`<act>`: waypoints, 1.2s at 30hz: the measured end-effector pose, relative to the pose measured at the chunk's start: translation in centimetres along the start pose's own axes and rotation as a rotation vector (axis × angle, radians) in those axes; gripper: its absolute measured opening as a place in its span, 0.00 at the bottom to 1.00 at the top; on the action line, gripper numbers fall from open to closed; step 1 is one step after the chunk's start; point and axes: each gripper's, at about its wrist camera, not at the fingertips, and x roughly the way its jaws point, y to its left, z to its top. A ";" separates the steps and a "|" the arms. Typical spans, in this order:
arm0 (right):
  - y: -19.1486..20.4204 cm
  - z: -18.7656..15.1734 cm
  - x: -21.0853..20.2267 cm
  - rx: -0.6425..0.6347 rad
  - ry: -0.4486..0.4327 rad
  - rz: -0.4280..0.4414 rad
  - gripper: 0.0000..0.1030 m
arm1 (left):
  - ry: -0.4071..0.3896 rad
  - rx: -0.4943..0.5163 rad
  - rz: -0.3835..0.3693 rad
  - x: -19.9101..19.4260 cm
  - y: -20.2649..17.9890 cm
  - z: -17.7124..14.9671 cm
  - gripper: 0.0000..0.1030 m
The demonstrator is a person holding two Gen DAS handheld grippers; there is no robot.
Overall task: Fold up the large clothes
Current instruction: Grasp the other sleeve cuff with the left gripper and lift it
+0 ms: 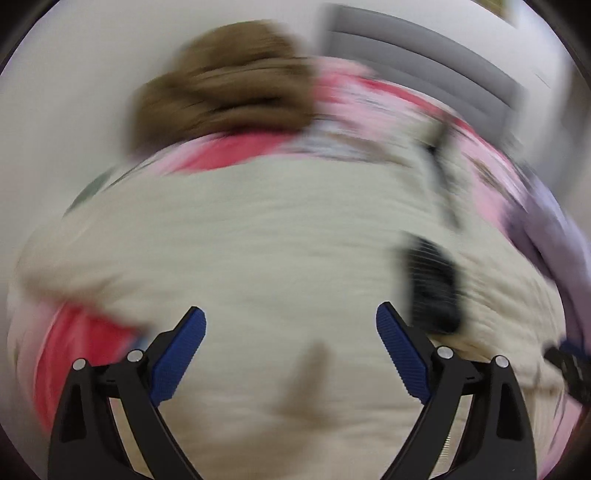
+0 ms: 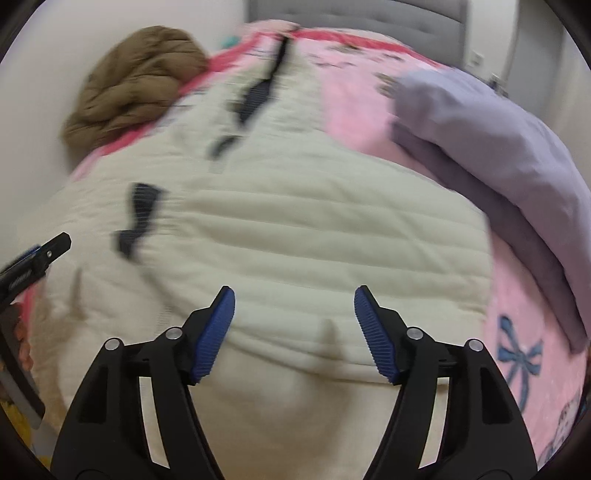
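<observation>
A large cream quilted garment (image 1: 258,240) with dark blue-black patches (image 1: 432,280) lies spread on a pink bed cover (image 1: 388,103). It also fills the right wrist view (image 2: 314,229), its hem edge near my fingers. My left gripper (image 1: 291,317) is open and empty just above the garment. My right gripper (image 2: 294,295) is open and empty over the garment's near edge. The left gripper's tip also shows at the left edge of the right wrist view (image 2: 55,245). Both views are motion-blurred.
A brown puffy jacket (image 2: 136,85) lies bunched at the far left of the bed by a white wall. A folded lilac cloth (image 2: 491,147) lies to the right. A grey headboard (image 2: 351,11) stands at the far end.
</observation>
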 end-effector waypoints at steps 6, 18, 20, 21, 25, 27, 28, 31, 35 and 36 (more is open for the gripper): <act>7.5 1.5 -0.3 -0.078 0.001 0.094 0.67 | 0.012 -0.315 0.173 0.4 13.6 0.6 0.92; 17.4 3.9 0.0 -0.178 0.069 0.190 0.71 | -0.042 -0.649 0.126 2.6 27.3 0.9 0.92; 18.3 4.2 -0.2 -0.204 0.074 0.189 0.71 | -0.064 -0.724 0.114 3.0 28.7 0.7 0.92; 18.6 4.3 -0.1 -0.216 0.079 0.191 0.71 | -0.059 -0.785 0.087 3.4 29.6 0.5 0.92; 19.6 4.6 0.4 -0.241 0.097 0.176 0.71 | -0.082 -0.936 0.052 4.1 31.3 -0.1 0.81; 19.7 4.6 0.6 -0.233 0.104 0.171 0.73 | -0.098 -0.949 0.069 4.0 31.2 0.0 0.58; 19.7 4.6 0.7 -0.223 0.109 0.176 0.73 | -0.089 -0.938 0.095 4.1 31.1 0.2 0.45; 19.4 4.5 0.9 -0.201 0.117 0.177 0.74 | -0.091 -0.894 0.122 3.9 30.5 0.9 0.25; 18.5 4.1 0.8 -0.179 0.120 0.171 0.74 | -0.155 -0.860 0.126 2.1 29.3 2.8 0.15; 18.2 4.0 0.7 -0.171 0.119 0.171 0.74 | -0.170 -0.847 0.128 1.6 29.0 3.3 0.13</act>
